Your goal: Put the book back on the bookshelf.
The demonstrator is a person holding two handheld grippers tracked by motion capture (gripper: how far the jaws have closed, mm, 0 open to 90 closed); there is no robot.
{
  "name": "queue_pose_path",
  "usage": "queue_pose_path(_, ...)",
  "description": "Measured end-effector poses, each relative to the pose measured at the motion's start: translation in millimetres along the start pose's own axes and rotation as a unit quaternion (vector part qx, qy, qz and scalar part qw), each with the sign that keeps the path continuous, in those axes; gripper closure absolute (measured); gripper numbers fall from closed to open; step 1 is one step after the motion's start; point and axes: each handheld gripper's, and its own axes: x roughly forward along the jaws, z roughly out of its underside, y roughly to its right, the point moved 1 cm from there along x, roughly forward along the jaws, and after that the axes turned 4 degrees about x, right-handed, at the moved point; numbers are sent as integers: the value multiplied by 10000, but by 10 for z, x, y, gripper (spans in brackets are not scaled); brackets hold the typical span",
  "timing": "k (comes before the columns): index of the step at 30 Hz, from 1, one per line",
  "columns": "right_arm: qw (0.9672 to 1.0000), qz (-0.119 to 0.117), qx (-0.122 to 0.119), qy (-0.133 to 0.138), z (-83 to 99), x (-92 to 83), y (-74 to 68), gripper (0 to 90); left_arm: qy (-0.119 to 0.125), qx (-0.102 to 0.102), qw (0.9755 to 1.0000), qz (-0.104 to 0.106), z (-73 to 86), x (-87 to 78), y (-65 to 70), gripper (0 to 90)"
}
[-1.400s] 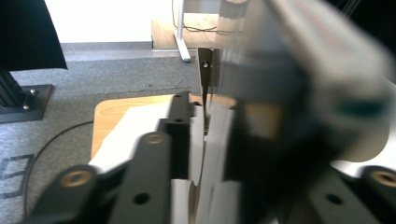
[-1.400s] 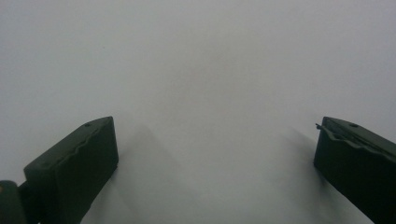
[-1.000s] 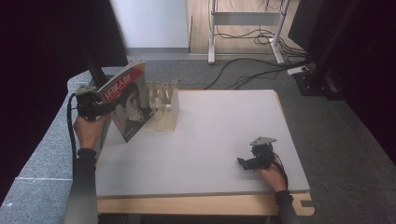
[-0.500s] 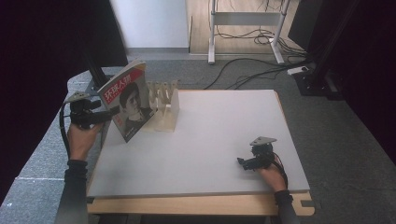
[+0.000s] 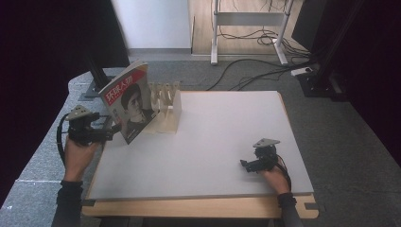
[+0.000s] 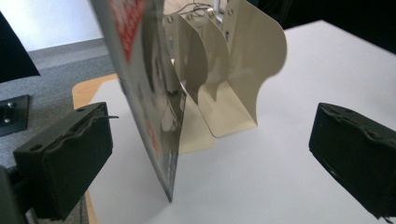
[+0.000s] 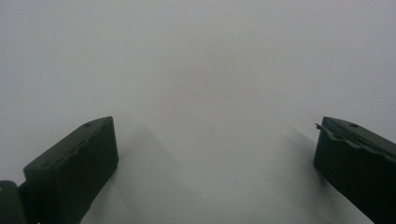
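Red-titled magazine (image 5: pixel 131 105) stands tilted at far left corner of white tabletop (image 5: pixel 222 142), leaning against cream metal file rack (image 5: pixel 166 108) on its right. Left gripper (image 5: pixel 109 133) just left of magazine, off tabletop's left edge; jaws just been opening, now wide apart, magazine's near edge (image 6: pixel 161 135) between them, touching neither. Right gripper (image 5: pixel 244 163) rests on tabletop near right, well apart from magazine, jaws spread wide, holding nothing.

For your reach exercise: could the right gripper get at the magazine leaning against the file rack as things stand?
Probably yes: the right gripper sits far across the white table from the magazine, with bare tabletop between them, jaws open.
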Motion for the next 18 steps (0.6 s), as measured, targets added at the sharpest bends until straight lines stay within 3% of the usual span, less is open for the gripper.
queue_pose_path(5, 10000, 1, -2, 3, 0, 0, 0, 0, -75, 156, 9998, 83, 89, -29, 186, 0)
queue_pose_path(9, 10000, 0, -1, 2, -1, 0, 0, 0, -147, 296, 9991, 268, 157, 47, 338, 0)
queue_pose_path(14, 10000, 2, 6, -1, 1, -1, -1, 0, -110, 432, 9969, 652, 218, 226, 516, 0)
queue_pose_path(18, 10000, 8, 5, 0, 1, -2, -2, 0, -44, 416, 9945, 964, 256, 377, 633, 0)
